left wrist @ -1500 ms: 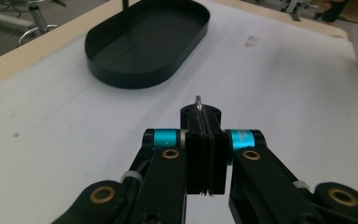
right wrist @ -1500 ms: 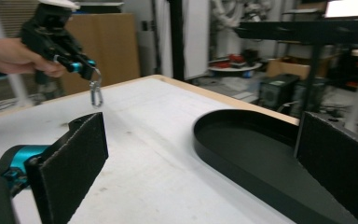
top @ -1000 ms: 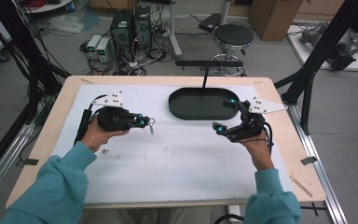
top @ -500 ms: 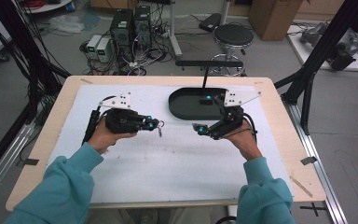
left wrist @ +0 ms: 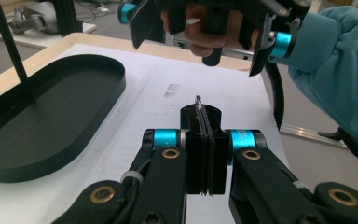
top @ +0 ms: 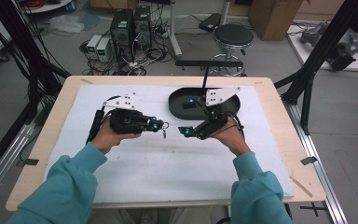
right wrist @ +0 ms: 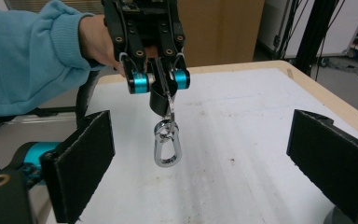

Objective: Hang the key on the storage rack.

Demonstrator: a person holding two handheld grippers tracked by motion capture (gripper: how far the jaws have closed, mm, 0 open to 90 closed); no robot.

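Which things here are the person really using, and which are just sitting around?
Being used:
- silver carabiner clip, hanging from a thin metal piece pinched in the shut left gripper
- right gripper, open and facing the clip; its jaws have just been closing a little, not touching it

Just sitting around:
- black oval tray on the table
- round stool and computer boxes on the floor

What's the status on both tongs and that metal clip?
Left tongs shut on the key ring; carabiner dangles below, above the white mat. Right tongs open, jaws just closing slightly, nothing between them. No obstruction between; black tray behind.
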